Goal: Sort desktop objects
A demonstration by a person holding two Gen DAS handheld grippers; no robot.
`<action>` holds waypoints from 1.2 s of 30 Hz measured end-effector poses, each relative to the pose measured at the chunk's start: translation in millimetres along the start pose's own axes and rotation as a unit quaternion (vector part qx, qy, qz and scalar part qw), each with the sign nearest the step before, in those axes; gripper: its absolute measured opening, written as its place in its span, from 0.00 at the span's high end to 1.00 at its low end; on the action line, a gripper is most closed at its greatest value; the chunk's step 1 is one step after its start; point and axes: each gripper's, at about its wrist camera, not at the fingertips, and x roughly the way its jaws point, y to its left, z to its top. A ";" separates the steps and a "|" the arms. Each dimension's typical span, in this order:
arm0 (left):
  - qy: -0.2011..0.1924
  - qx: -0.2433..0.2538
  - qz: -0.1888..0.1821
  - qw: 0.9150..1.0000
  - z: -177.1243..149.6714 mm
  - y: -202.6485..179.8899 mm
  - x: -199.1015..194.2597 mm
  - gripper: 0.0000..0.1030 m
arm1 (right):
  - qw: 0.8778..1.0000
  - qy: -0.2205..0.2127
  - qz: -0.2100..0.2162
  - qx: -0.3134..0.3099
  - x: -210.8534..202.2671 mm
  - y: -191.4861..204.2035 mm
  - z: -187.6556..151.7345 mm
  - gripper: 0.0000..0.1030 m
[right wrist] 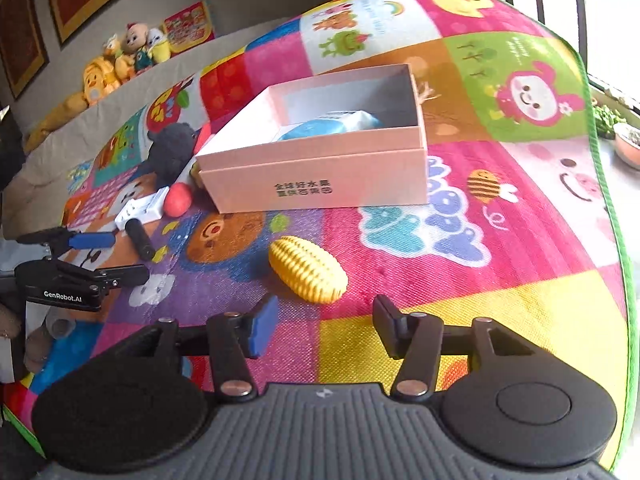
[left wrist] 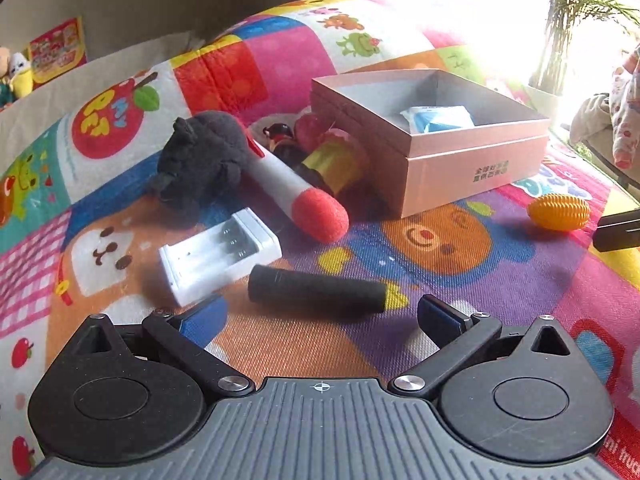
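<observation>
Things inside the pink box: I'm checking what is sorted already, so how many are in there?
1: a blue-and-white packet lies on the floor of the pink box, towards its far side. The near wall hides part of the floor in both views, so something small could be hidden.

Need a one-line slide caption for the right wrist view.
Open right gripper approaches yellow ribbed toy before the pink box.
</observation>
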 end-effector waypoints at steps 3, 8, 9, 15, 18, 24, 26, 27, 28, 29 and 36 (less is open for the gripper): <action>0.003 0.010 -0.013 1.000 6.7 -0.4 8.3 0.00 | 0.999 -0.023 0.013 0.029 -0.1 -7.7 -3.6 0.31; 0.017 0.025 -0.081 0.996 3.2 -18.5 6.9 0.00 | 0.998 -0.037 0.024 0.036 2.7 -3.6 -6.1 0.15; 0.013 0.039 -0.082 0.996 1.5 -25.4 3.8 0.00 | 0.998 -0.037 0.025 0.036 3.0 -3.4 -6.2 0.15; 0.007 0.042 -0.071 0.997 -6.5 -45.9 -7.5 0.00 | 0.999 -0.037 0.015 0.030 3.5 0.5 -6.6 0.15; -0.002 0.044 -0.043 0.998 -7.7 -48.9 -10.4 0.00 | 0.999 -0.038 -0.019 0.003 6.9 7.0 0.1 0.15; -0.002 0.022 -0.031 0.999 -7.0 -42.4 -10.2 0.00 | 0.995 -0.032 -0.091 -0.001 28.8 12.0 27.8 0.21; -0.002 0.015 -0.031 0.999 -7.2 -40.4 -10.4 0.00 | 0.995 -0.018 -0.098 -0.008 42.3 18.1 33.1 0.35; -0.003 0.012 -0.032 0.999 -7.4 -39.1 -10.7 0.00 | 0.995 -0.011 -0.099 -0.011 48.4 21.2 34.4 0.39; -0.004 0.009 -0.032 0.999 -7.5 -38.1 -11.1 0.00 | 0.994 -0.005 -0.105 -0.017 55.3 25.3 35.2 0.46; -0.005 0.005 -0.031 0.999 -7.7 -37.3 -11.2 0.00 | 0.992 -0.011 -0.119 -0.029 58.4 30.9 34.9 0.56; -0.006 0.002 -0.030 1.000 -4.4 -40.1 -11.4 0.00 | 0.996 -0.010 -0.076 -0.051 44.4 42.6 26.4 0.70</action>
